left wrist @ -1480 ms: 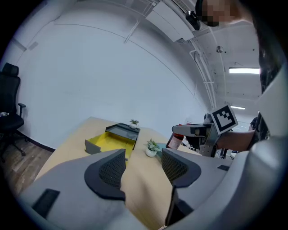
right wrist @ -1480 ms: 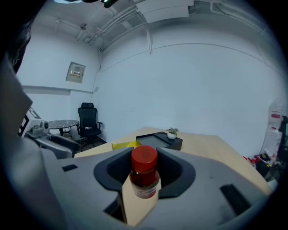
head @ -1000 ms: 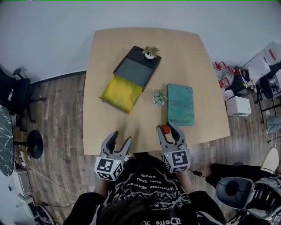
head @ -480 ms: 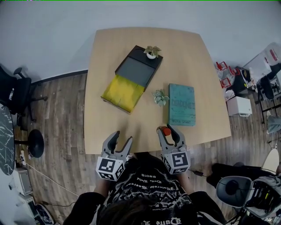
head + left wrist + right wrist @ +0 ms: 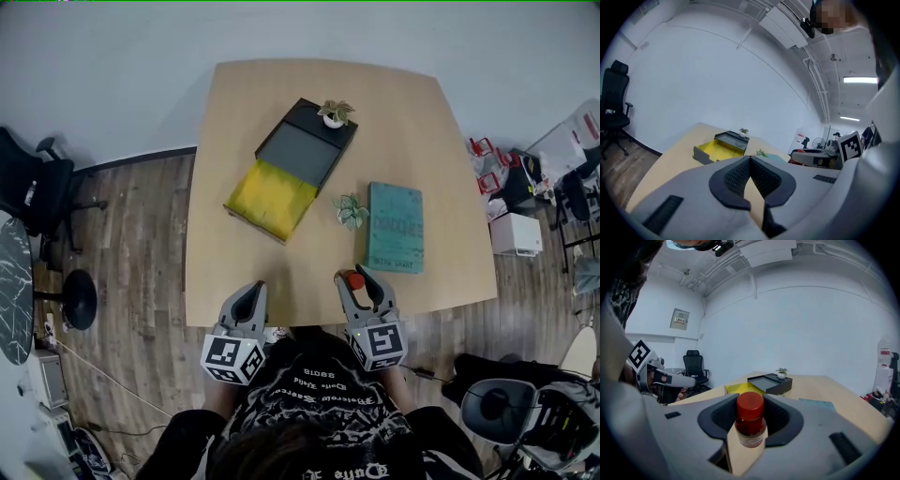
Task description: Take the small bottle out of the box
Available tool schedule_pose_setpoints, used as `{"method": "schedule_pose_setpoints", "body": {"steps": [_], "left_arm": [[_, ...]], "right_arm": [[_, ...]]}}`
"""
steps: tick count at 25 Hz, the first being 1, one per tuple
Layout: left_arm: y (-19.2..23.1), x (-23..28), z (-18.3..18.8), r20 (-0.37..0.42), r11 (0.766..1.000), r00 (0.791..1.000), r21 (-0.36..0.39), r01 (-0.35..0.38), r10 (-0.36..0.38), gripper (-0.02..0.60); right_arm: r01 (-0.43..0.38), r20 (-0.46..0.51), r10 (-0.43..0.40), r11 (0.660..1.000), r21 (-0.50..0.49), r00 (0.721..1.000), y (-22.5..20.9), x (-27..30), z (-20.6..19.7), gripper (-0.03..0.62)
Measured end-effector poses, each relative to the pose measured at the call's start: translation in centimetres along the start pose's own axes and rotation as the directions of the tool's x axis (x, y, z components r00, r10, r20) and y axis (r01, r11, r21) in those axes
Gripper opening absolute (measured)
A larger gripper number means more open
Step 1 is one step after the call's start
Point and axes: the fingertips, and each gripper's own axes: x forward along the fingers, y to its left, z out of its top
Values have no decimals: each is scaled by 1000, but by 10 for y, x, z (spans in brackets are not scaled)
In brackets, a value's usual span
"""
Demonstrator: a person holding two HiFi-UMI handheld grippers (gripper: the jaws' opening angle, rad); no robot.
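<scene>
- small bottle [image 5: 751, 423]: round red screw cap, clear body that reads dark red-amber, pale label band low on the body; the print is too small to read.
- In the head view only the red cap of the small bottle [image 5: 353, 278] shows clearly.
- The bottle is out of the box [image 5: 298, 155] and well apart from it. It stands upright between the jaws of the right tool [image 5: 752, 416], at the near edge of the bench [image 5: 403, 122].
- right tool [image 5: 356, 279]: jaws partly spread and clamped on the bottle's sides, with the ribbed dark pads against the body just under the cap.
- left tool [image 5: 255, 289]: jaws have just closed, tips together, nothing between them. It sits at the near bench edge, level with the right tool and apart from it.
- In its own view the left tool [image 5: 750, 160] has its dark pads meeting in a V, with bare bench beyond.
- The box lies mid-bench at an angle. It has dark walls, a grey panel on the far half and a yellow lining on the near half, which is open.
- A potted plant [image 5: 335, 113] stands on the box's far corner.
- A teal book [image 5: 394, 228] lies flat to the right of the box, with a leafy sprig [image 5: 352, 211] just beside its left edge.
</scene>
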Motion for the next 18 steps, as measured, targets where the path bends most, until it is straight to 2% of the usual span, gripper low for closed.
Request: {"method": "schedule_pose_setpoints", "body": {"steps": [5, 13, 18], "left_arm": [[-8, 1, 0, -22, 997, 1000, 82, 15, -14, 3], [-4, 3, -2, -9, 1000, 1000, 26, 17, -16, 3], [-3, 5, 3, 2, 999, 1000, 52, -3, 3, 3]], "right_arm": [[-14, -10, 14, 1000, 9, 1000, 2, 4, -4, 155], [-37, -19, 37, 999, -11, 999, 7, 9, -8, 155], [-45, -26, 44, 999, -28, 999, 9, 11, -10, 155]]}}
